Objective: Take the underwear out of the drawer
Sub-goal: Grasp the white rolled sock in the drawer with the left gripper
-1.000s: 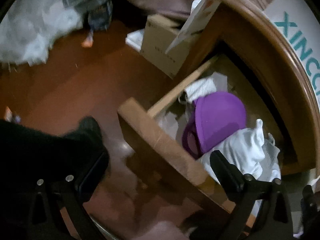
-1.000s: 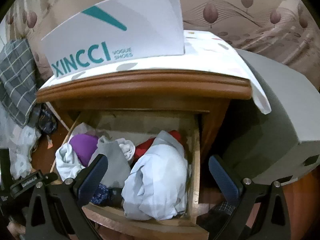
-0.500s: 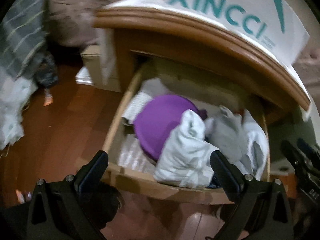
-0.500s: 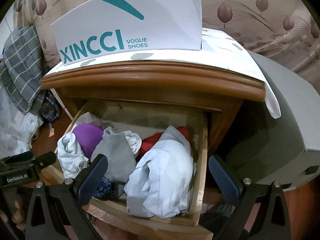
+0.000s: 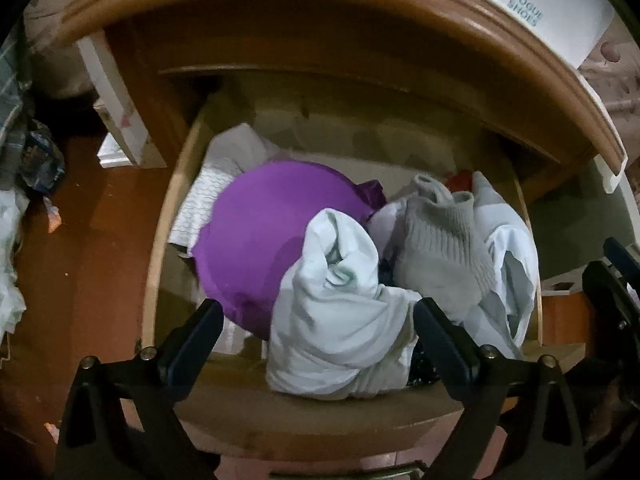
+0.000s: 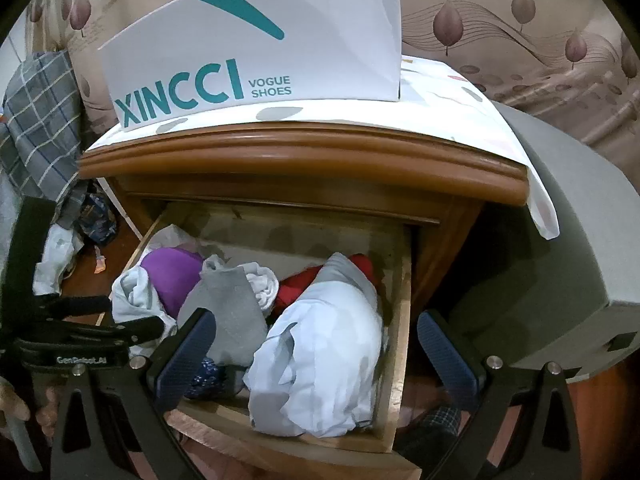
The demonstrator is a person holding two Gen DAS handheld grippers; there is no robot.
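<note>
The wooden drawer (image 5: 320, 412) (image 6: 396, 364) of a nightstand stands pulled open and is full of clothes. A purple bra (image 5: 272, 232) (image 6: 172, 276) lies at its left. A pale white garment (image 5: 336, 320) (image 6: 132, 296) is bunched at the front left, a grey sock (image 5: 440, 260) (image 6: 228, 316) sits in the middle, and a larger pale garment (image 6: 324, 360) (image 5: 508, 264) with red cloth (image 6: 304, 288) behind it lies at the right. My left gripper (image 5: 316, 332) is open and empty, just over the drawer's front edge above the white garment. My right gripper (image 6: 316, 340) is open and empty above the drawer's front.
A white XINCCI shoe box (image 6: 256, 48) stands on the nightstand top (image 6: 304, 156). A grey bed or mattress edge (image 6: 560, 280) is to the right. A wooden floor (image 5: 80, 260) with boxes, a plaid cloth (image 6: 40, 120) and litter lies to the left.
My left gripper has swung from the floor and drawer side round to face the drawer and moved in close over its front. My right gripper has moved slightly nearer.
</note>
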